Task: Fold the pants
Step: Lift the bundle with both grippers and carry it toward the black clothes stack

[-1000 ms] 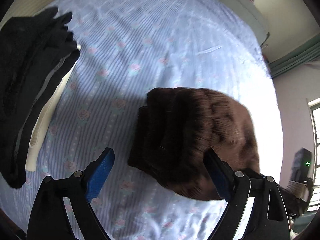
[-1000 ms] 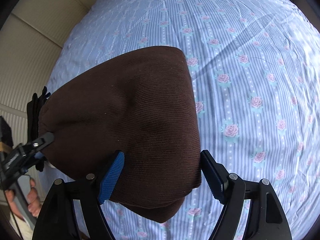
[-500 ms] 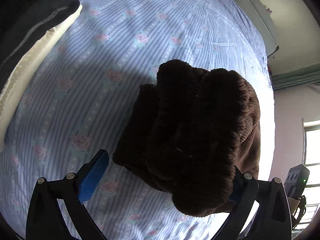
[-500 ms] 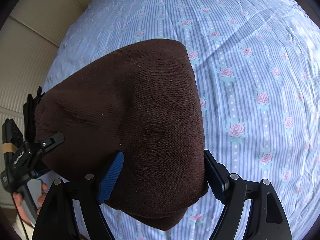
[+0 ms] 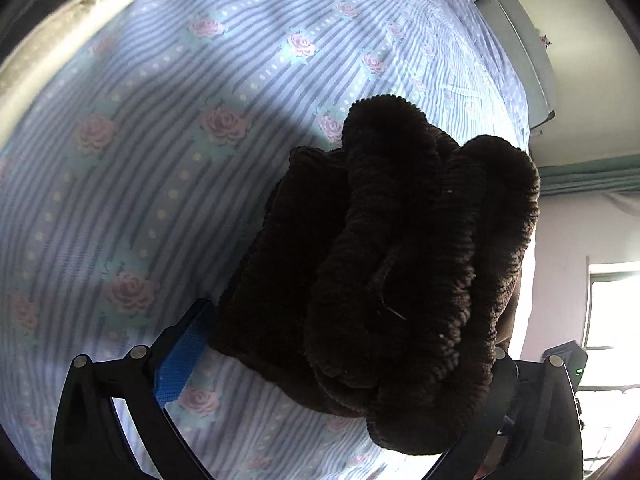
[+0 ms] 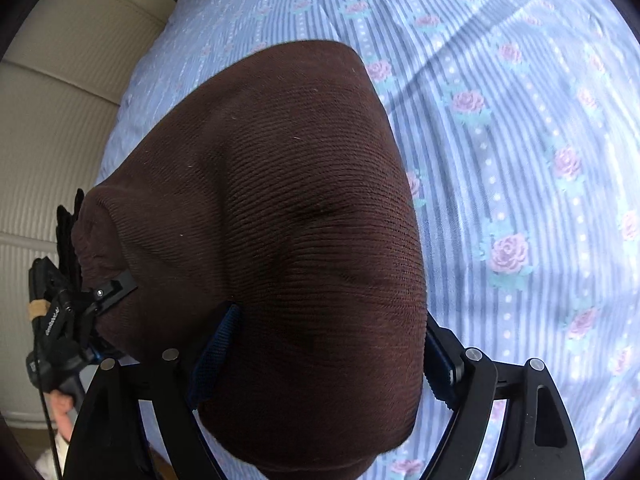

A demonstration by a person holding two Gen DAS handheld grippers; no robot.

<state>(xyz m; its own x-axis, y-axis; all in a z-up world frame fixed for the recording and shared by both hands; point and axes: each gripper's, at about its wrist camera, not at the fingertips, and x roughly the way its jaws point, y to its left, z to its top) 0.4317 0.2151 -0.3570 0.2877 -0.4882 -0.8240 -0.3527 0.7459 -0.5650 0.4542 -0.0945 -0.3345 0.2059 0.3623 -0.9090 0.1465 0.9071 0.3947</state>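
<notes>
The brown knit pants (image 5: 400, 272) are folded into a thick bundle on the flowered blue bedsheet (image 5: 168, 168). My left gripper (image 5: 340, 364) straddles the bundle's near end with its fingers wide apart; the blue pad (image 5: 180, 360) of the left finger shows and the right finger is hidden by cloth. In the right wrist view the pants (image 6: 280, 216) fill the middle. My right gripper (image 6: 324, 356) has its fingers wide on either side of the bundle's near edge. The left gripper (image 6: 96, 300) also shows there at the bundle's far left end.
A cream garment (image 5: 60, 28) lies at the top left of the left wrist view. A padded cream headboard (image 6: 52, 120) runs along the left of the right wrist view. A window (image 5: 612, 320) is at the right.
My left gripper has moved forward over the bundle, so the pants fill more of its view and the black clothes pile has slid out of frame. The right gripper has closed in slightly.
</notes>
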